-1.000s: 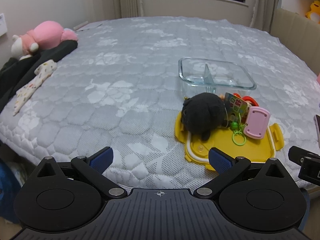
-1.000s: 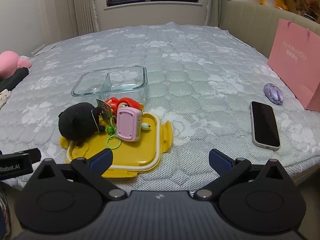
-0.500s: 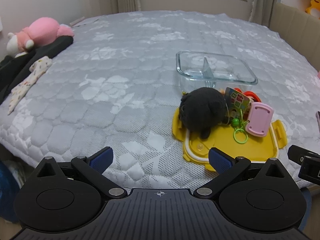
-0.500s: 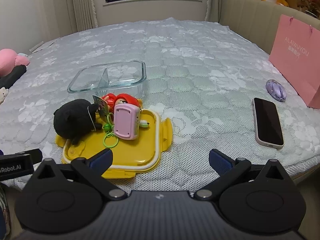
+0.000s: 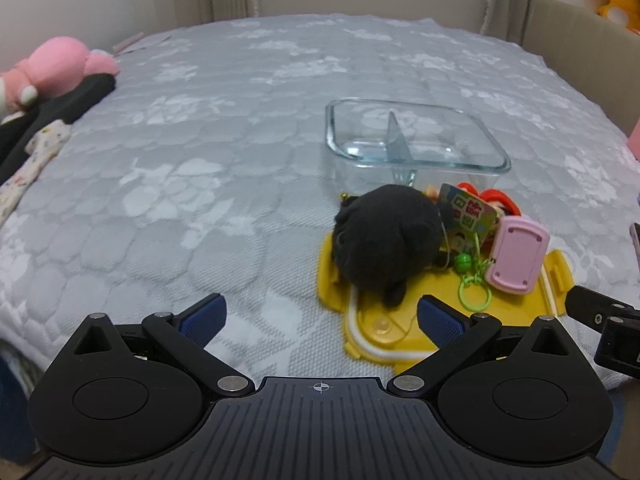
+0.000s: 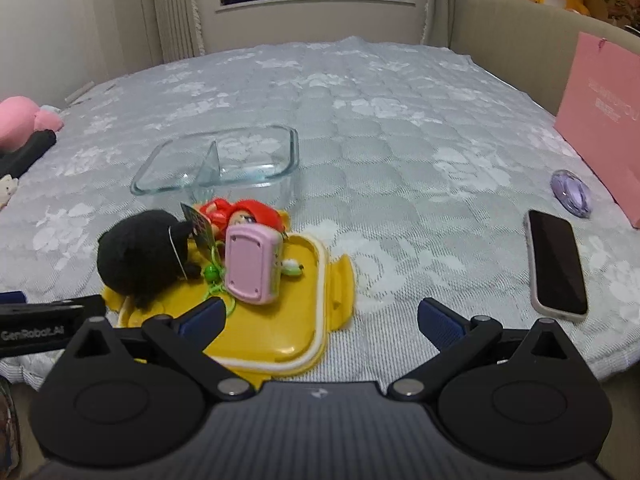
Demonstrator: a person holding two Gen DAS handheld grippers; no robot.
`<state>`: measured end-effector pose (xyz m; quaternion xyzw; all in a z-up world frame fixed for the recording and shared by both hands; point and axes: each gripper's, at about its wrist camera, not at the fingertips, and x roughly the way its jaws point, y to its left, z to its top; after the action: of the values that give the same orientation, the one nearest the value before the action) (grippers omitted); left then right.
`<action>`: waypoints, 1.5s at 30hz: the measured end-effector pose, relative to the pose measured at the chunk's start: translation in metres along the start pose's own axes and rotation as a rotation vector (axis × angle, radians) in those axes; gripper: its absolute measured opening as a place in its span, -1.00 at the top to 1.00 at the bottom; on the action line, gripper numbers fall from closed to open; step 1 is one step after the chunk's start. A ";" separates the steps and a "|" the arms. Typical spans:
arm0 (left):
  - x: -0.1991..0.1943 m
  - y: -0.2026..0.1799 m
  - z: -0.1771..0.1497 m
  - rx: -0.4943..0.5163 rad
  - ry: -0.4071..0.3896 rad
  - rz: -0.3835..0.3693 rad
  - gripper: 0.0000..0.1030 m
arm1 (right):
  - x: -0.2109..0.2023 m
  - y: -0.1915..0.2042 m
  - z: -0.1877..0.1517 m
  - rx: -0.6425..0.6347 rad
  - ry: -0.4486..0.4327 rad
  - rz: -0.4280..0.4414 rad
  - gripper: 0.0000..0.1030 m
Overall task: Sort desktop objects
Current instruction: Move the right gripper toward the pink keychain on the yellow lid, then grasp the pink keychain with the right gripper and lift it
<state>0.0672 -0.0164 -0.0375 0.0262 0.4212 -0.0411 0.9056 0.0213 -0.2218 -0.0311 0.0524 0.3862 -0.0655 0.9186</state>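
Nearest the yellow plastic lid [image 6: 276,332], both tools hang with jaws spread wide and empty: the left gripper [image 5: 319,316] at its left corner, the right gripper [image 6: 320,316] over its front edge. On the lid lie a round black plush toy [image 5: 384,236], a pink rectangular case [image 6: 250,266] and a red-haired doll [image 6: 240,212]. Behind the lid stands the clear glass divided container [image 5: 416,136], empty. Best to centre the jaws on one item, probably the plush, before closing.
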 end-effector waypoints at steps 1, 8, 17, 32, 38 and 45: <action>0.003 -0.001 0.002 0.001 0.002 -0.012 -1.00 | 0.002 -0.001 0.002 0.002 -0.004 0.005 -0.99; 0.024 -0.006 0.013 0.038 0.001 -0.034 -1.00 | 0.019 -0.002 0.013 -0.014 -0.010 0.028 -0.95; 0.034 0.016 0.009 0.048 0.035 -0.032 -1.00 | 0.055 0.016 0.045 -0.115 0.110 0.162 -0.75; 0.030 0.038 -0.003 0.045 0.069 -0.088 -1.00 | 0.111 0.064 0.055 -0.299 0.189 0.116 -0.61; 0.031 0.038 -0.004 0.050 0.071 -0.098 -1.00 | 0.121 0.060 0.044 -0.235 0.169 0.158 -0.41; 0.033 0.035 -0.005 0.049 0.082 -0.104 -1.00 | 0.115 0.054 0.043 -0.211 0.155 0.175 0.00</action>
<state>0.0876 0.0172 -0.0658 0.0281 0.4577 -0.0975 0.8833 0.1402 -0.1840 -0.0815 -0.0060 0.4546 0.0598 0.8887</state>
